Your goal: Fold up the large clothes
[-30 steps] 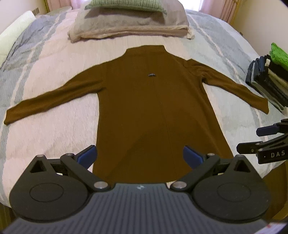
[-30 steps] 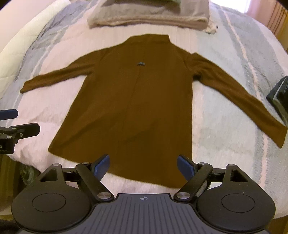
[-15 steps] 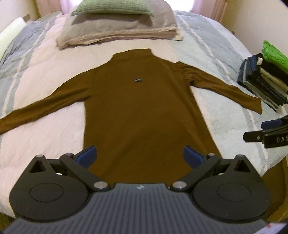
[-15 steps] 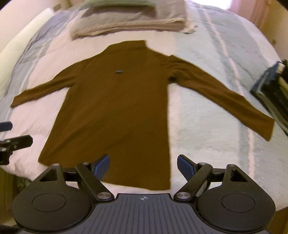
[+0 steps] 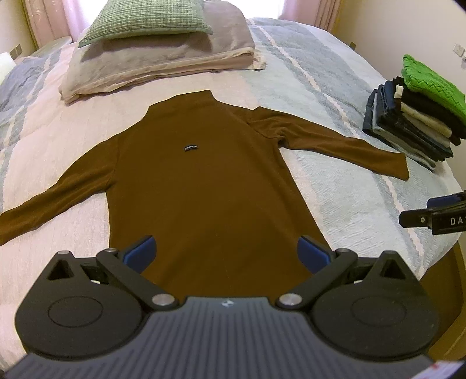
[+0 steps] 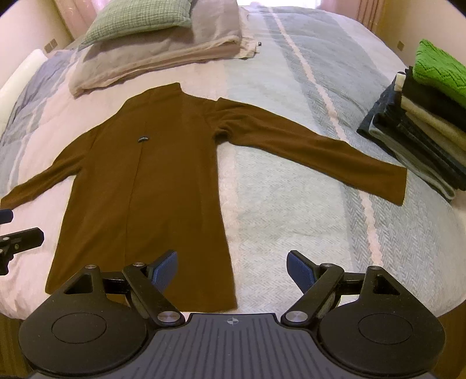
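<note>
A brown long-sleeved sweater [image 5: 204,186] [image 6: 151,186] lies flat on the bed, collar toward the pillows, both sleeves spread out to the sides. A small dark label [image 5: 190,147] sits on its chest. My left gripper [image 5: 226,253] hovers open above the sweater's hem, nothing between its blue pads. My right gripper [image 6: 232,268] is open too, above the hem's right corner and the bedspread beside it. The right gripper's tip [image 5: 431,215] shows at the right edge of the left wrist view. At the left edge of the right wrist view, part of the left gripper [image 6: 17,239] shows.
A striped pink, grey and light-blue bedspread [image 6: 305,204] covers the bed. Grey pillows with a green checked cushion [image 5: 145,20] lie at the head. A stack of folded clothes [image 5: 419,122] [image 6: 425,125] topped by a bright green knit stands at the right edge.
Both grippers have shifted to the right along the foot of the bed. The sweater lies unmoved, and both stay open.
</note>
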